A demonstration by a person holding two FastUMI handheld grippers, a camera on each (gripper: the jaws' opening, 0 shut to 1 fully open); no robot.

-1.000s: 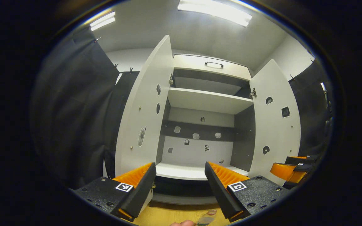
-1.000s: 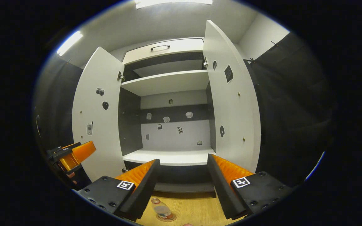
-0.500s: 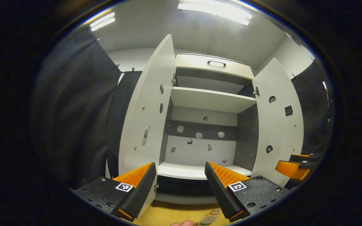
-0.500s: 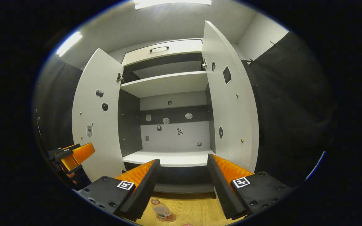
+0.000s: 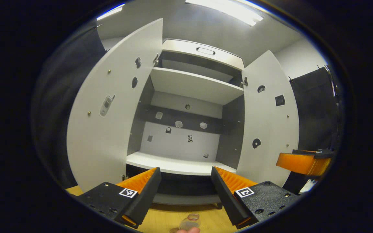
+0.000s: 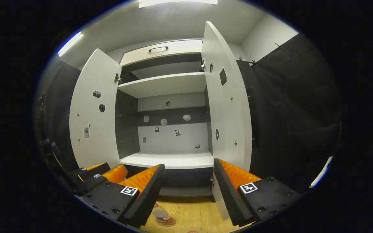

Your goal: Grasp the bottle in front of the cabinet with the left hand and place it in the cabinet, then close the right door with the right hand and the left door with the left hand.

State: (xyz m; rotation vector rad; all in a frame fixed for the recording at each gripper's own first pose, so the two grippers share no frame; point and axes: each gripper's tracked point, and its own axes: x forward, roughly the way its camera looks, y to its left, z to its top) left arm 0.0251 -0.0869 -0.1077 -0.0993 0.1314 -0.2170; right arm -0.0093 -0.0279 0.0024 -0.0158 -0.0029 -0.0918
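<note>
A white cabinet [image 5: 180, 165] stands ahead with both doors wide open, the left door [image 5: 105, 129] and the right door [image 5: 267, 123]. A clear bottle [image 5: 189, 222] stands on the wooden floor in front of it, just below my left gripper [image 5: 185, 187], which is open and empty. In the right gripper view the bottle [image 6: 162, 216] shows beside the left finger of my right gripper [image 6: 188, 184], also open and empty. The left gripper [image 6: 104, 173] sits low at the left there; the right gripper [image 5: 303, 161] hangs at the right of the left gripper view.
The cabinet has a lower shelf [image 6: 170, 160] and an upper shelf [image 6: 163, 84], both bare, with small stickers on the back wall and doors. Black cloth walls flank the cabinet. The floor [image 6: 189, 216] is light wood.
My left gripper has dropped lower and swung in toward the cabinet, so the bottle sits more centred beneath it. My right gripper has shifted slightly; both stay open.
</note>
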